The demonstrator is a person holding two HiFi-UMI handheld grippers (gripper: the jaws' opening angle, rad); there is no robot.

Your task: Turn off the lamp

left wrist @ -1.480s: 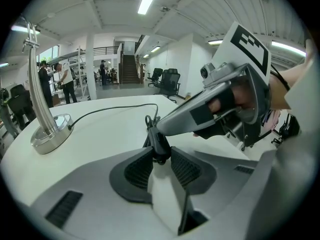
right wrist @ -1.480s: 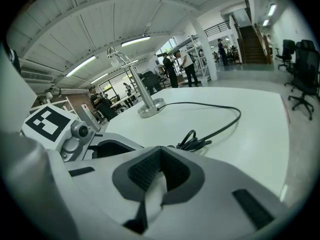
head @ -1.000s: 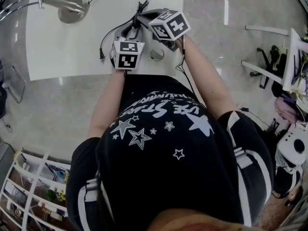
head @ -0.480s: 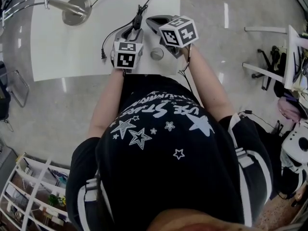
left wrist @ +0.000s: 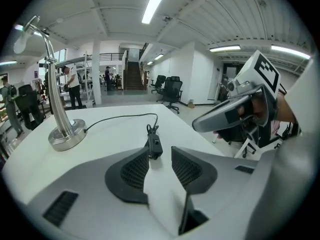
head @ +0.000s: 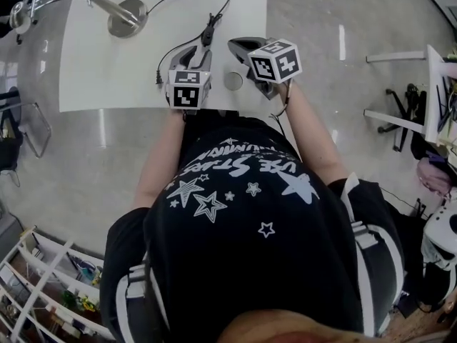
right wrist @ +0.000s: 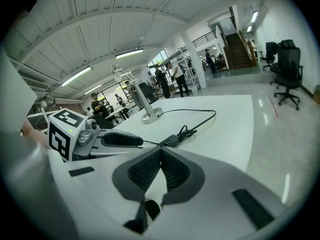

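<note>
The lamp stands at the far left of the white table (head: 107,70): a round metal base (head: 127,21) (left wrist: 65,136) and a bent arm ending in the lamp head (head: 18,13) (left wrist: 22,34). Its black cord runs to an inline switch (head: 209,28) (left wrist: 154,145) (right wrist: 172,140) lying on the table. My left gripper (head: 198,50) (left wrist: 161,156) is open just short of the switch, nothing between its pads. My right gripper (head: 237,46) (right wrist: 161,151) hovers right of the switch, tips together and empty.
A round grey disc (head: 233,81) is set in the table near its front edge, between the grippers. The cord's plug end (head: 158,79) lies left of my left gripper. Office chairs and people stand far behind the table.
My right gripper has drawn back to the right, away from the switch. The left gripper has lifted a little. The head view has shifted, so the table sits lower in it.
</note>
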